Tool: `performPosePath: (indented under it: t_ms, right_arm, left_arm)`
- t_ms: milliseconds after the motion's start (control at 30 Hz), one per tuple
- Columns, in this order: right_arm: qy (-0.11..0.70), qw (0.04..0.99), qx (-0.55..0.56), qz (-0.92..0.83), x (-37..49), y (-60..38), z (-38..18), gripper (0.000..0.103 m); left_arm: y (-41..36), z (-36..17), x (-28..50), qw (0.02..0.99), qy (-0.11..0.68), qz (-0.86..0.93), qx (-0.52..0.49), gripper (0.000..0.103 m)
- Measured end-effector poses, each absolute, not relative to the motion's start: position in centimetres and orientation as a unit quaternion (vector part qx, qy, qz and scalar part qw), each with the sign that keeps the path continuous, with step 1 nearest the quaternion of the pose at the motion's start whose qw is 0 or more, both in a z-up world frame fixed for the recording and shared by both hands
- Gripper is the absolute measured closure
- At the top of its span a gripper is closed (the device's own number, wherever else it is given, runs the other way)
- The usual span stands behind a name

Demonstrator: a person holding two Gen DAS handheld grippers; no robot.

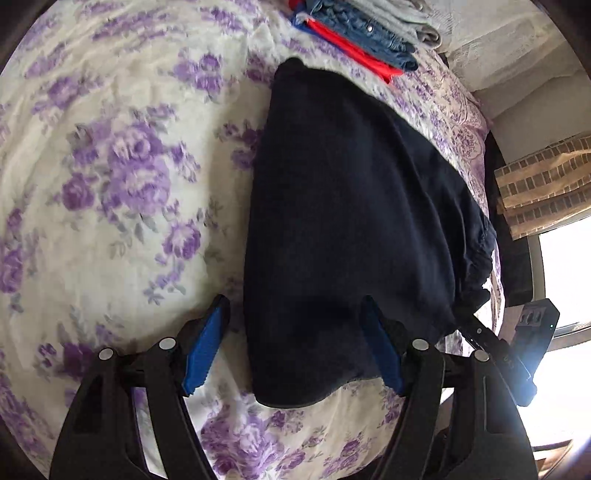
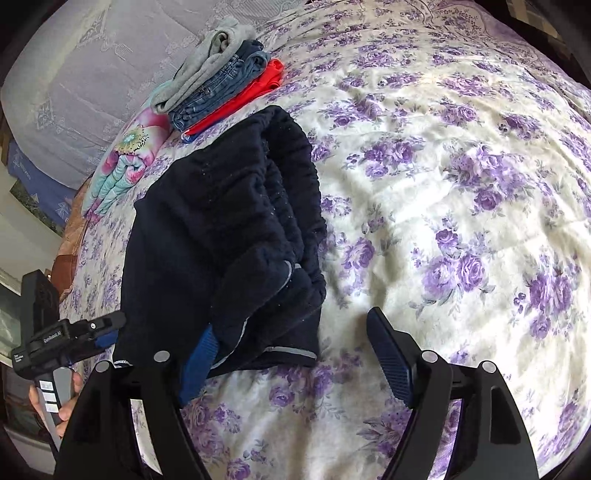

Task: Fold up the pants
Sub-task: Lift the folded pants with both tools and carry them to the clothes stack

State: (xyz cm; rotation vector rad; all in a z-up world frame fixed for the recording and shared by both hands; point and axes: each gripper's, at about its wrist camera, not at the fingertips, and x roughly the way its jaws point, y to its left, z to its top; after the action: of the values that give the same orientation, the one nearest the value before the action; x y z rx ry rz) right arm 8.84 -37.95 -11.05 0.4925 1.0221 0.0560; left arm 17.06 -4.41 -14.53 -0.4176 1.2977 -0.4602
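Dark pants point(image 1: 351, 221) lay folded on the floral bedspread point(image 1: 110, 166), just short of the stack of folded clothes point(image 1: 365, 33).

Both tongs stood wide and empty: the left gripper point(image 1: 291, 350) straddled the near edge, the right gripper point(image 2: 295, 354) the waistband end. Judged next: 1 more fold, needing both to close on cloth.
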Motion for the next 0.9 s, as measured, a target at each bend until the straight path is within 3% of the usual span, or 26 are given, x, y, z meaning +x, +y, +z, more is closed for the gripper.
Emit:
performPosePath:
  t_ms: [133,233,333,400,633,667,700,800,900]
  right_arm:
    - [0.486,0.843,0.232,0.026,9.0,-37.8,-11.1,0.023]
    - [0.489,0.838,0.241,0.031,8.9,-38.1,-10.7,0.023]
    - [0.490,0.828,0.265,0.060,8.3,-38.4,-10.2,0.023]
    - [0.504,0.818,0.269,0.060,8.5,-38.4,-10.6,0.023]
    - [0.508,0.803,0.295,0.099,11.7,-36.8,-12.8,0.021]
    - [0.498,0.814,0.284,0.093,11.9,-36.3,-12.6,0.023]
    - [0.491,0.827,0.264,0.078,11.8,-35.8,-12.2,0.043]
    - [0.451,0.871,0.187,0.063,10.1,-33.6,-9.5,0.070]
    - [0.427,0.897,0.109,0.046,8.6,-30.9,-7.2,0.071]
  left_arm:
    - [-5.7,-14.5,17.0,0.740,0.593,-0.239,-0.209,0.029]
    - [-7.4,-14.1,17.4,0.748,0.587,-0.243,-0.190,0.032]
    - [-7.2,-12.9,16.8,0.766,0.565,-0.251,-0.174,0.057]
    - [-6.6,-12.7,16.8,0.765,0.562,-0.258,-0.180,0.066]
    - [-6.6,-14.6,18.6,0.735,0.591,-0.270,-0.195,0.061]
    - [-6.6,-14.6,18.6,0.733,0.593,-0.269,-0.199,0.062]
    - [-6.6,-14.4,18.5,0.735,0.591,-0.266,-0.198,0.066]
    - [-7.0,-11.8,16.9,0.769,0.555,-0.271,-0.164,0.079]
    - [-7.8,-9.1,15.4,0.799,0.522,-0.270,-0.130,0.080]
